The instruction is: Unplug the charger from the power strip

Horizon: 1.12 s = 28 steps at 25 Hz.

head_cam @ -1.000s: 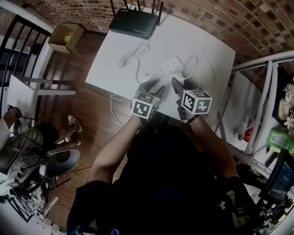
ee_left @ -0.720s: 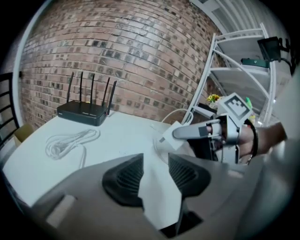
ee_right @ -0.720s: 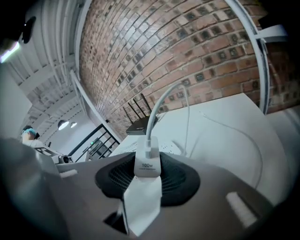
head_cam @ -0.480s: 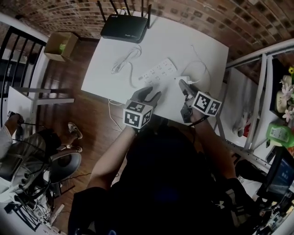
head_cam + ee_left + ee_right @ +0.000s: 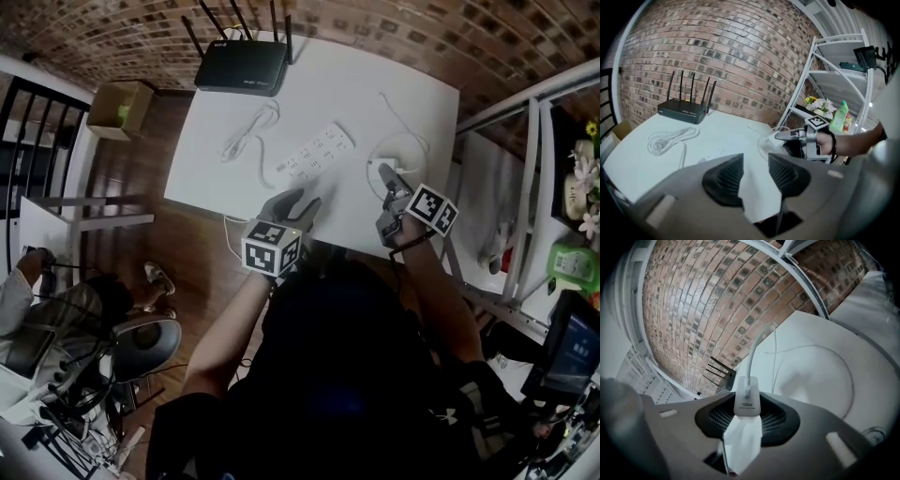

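Note:
In the head view the white power strip (image 5: pixel 314 153) lies slanted in the middle of the white table (image 5: pixel 356 84). To its right, off the strip, my right gripper (image 5: pixel 392 190) is shut on the white charger (image 5: pixel 386 173), whose thin cable (image 5: pixel 405 145) loops on the table. The right gripper view shows the charger (image 5: pixel 747 401) pinched between both pads, its cable (image 5: pixel 759 348) rising from it. My left gripper (image 5: pixel 292 206) hovers at the table's near edge below the strip, open, with nothing between its pads (image 5: pixel 724 178). From there I see the right gripper (image 5: pixel 797 136) holding the charger (image 5: pixel 776 137).
A black router (image 5: pixel 240 67) with antennas stands at the table's far left corner, a coiled white cable (image 5: pixel 246 131) in front of it. A metal shelf (image 5: pixel 525 187) with a green bottle and flowers stands right of the table. A cardboard box (image 5: pixel 117 105) sits on the floor, left.
My right gripper has carried the charger to the right, away from the power strip's end, and rolled. My left gripper has lifted and drawn back a little from the strip.

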Available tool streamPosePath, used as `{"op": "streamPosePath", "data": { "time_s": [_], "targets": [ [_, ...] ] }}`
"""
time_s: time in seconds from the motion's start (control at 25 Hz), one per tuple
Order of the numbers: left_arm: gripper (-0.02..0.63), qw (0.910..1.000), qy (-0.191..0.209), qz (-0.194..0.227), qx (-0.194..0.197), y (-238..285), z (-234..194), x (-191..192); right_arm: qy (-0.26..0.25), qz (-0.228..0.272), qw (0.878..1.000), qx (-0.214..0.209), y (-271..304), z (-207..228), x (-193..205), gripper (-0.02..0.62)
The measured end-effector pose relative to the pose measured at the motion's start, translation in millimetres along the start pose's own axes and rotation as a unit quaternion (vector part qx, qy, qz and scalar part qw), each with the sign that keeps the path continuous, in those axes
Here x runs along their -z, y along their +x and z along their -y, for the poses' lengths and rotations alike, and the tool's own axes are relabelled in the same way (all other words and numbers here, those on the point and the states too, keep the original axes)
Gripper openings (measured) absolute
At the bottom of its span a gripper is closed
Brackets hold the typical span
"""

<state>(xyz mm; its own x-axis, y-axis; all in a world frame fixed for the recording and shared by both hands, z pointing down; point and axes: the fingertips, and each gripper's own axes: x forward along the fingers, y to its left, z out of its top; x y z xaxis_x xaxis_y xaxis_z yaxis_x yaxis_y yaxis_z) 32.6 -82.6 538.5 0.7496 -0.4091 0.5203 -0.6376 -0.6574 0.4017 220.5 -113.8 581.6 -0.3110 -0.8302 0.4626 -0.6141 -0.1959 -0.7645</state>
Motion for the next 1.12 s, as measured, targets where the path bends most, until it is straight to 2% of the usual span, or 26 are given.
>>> {"op": "streamPosePath", "data": {
  "time_s": [0.32, 0.8, 1.0, 1.12],
  "targets": [
    [0.166, 1.0000, -0.004, 0.001, 0.004, -1, 5, 1, 0.071, 0.002, 0.997, 0.019, 2, 39, 6, 0.143],
    [0.166, 1.0000, -0.007, -0.001, 0.003, -1, 10, 3, 0.110, -0.018, 0.992, 0.059, 10, 76, 20, 0.143],
    [0.166, 1.0000, -0.007, 0.000, 0.003, -1, 11, 3, 0.086, -0.028, 0.993, 0.077, 9, 81, 24, 0.144],
    [0.166, 1.0000, -0.006, 0.003, 0.003, -1, 9, 0, 0.043, -0.047, 0.993, 0.102, 10, 81, 25, 0.216]
  ]
}}
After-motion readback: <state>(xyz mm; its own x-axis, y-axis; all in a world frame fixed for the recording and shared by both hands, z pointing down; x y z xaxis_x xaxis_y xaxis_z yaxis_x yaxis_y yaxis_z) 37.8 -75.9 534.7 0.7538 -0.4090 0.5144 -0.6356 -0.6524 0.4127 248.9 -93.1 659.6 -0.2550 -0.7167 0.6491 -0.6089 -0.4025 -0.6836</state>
